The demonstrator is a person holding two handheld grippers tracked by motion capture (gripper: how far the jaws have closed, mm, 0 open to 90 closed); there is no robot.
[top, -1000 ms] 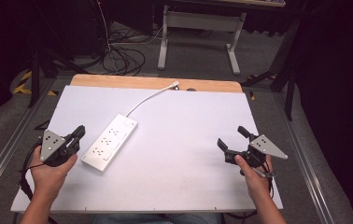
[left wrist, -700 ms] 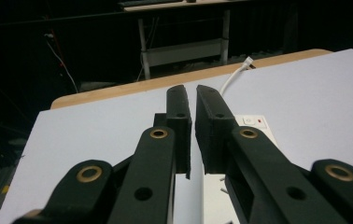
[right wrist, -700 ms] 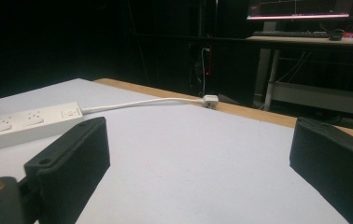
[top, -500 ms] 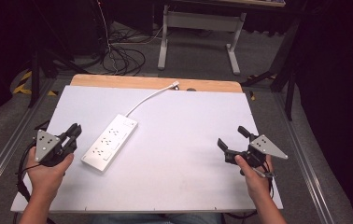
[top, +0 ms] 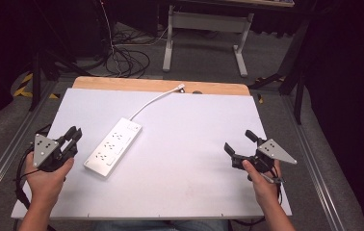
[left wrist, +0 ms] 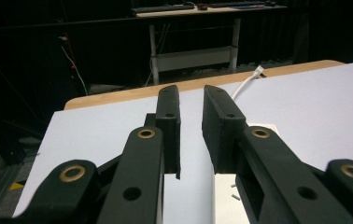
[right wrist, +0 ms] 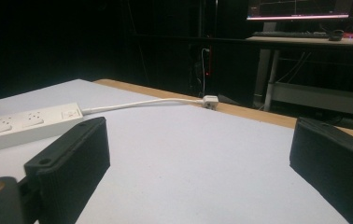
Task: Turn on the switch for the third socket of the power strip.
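A white power strip [top: 113,147] lies slantwise on the left half of the white table top [top: 194,144]. Its white cable [top: 156,100] runs to the far wooden edge. My left gripper [top: 75,132] sits just left of the strip, in a person's hand. Its jaws have just been opening and stand a narrow gap apart with nothing between them [left wrist: 191,91]. Part of the strip [left wrist: 226,196] shows beneath them. My right gripper [top: 239,140] rests near the table's right side, wide open and empty [right wrist: 198,140], with the strip [right wrist: 25,123] far off to its left.
The cable's plug [top: 181,87] rests on the wooden strip [top: 122,84] at the table's far edge. Beyond the table stand a desk frame [top: 204,29] and loose black cables [top: 122,57] on the floor. A metal rail [top: 310,149] runs along the right side.
The left gripper has swung slightly, its grey plate shifting left, and its jaws have parted a little. The right gripper and the power strip have kept still.
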